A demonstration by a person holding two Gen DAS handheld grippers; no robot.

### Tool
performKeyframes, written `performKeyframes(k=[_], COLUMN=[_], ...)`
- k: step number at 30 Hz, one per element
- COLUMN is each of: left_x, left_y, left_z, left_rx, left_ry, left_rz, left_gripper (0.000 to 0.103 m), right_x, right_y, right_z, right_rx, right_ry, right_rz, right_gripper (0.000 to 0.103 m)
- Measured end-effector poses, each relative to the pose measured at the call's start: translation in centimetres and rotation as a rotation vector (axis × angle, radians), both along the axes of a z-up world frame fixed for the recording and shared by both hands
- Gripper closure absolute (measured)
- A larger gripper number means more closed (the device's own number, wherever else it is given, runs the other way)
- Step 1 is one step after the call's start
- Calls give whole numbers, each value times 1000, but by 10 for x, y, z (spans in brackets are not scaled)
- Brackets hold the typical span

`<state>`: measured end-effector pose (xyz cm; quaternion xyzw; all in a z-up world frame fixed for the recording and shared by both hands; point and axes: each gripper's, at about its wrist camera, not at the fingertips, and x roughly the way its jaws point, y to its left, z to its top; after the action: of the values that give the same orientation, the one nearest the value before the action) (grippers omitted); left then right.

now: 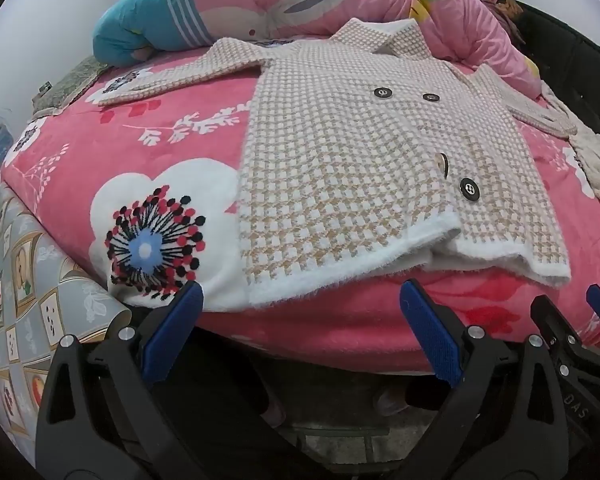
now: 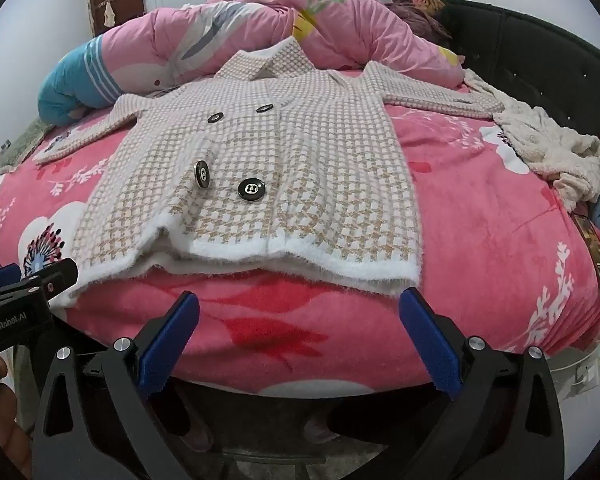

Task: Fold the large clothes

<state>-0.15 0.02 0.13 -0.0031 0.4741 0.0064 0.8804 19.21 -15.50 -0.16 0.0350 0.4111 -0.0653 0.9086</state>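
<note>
A beige-and-white houndstooth coat [image 1: 364, 160] with black buttons lies flat, front up, on the pink floral bed [image 1: 140, 148], sleeves spread to both sides. It also shows in the right wrist view [image 2: 292, 168]. My left gripper [image 1: 300, 300] is open and empty, just short of the coat's white hem at its left corner. My right gripper [image 2: 298, 308] is open and empty, just short of the hem's right part. The right gripper also shows at the right edge of the left wrist view [image 1: 572, 320]. The left gripper's body shows at the left edge of the right wrist view [image 2: 24, 292].
A pink quilt [image 2: 300, 28] with a blue pillow [image 2: 72, 80] is heaped behind the coat. A cream fuzzy garment [image 2: 552, 148] lies at the bed's right edge by the black headboard [image 2: 540, 40]. Patterned floor [image 1: 16, 300] lies to the left.
</note>
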Motion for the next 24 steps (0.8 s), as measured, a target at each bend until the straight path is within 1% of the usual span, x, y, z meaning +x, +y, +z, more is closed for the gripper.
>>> performKeyframes(k=[6, 24], left_x=[1, 2], left_y=[3, 6], left_z=[0, -2], left_rx=[0, -4], left_ry=[1, 2], left_rz=[6, 11], left_gripper=[8, 8], right_x=[2, 1], right_y=[5, 3], right_z=[1, 1], right_rx=[-5, -9], right_ry=[0, 2], right_rz=[6, 8], right_gripper=[6, 6])
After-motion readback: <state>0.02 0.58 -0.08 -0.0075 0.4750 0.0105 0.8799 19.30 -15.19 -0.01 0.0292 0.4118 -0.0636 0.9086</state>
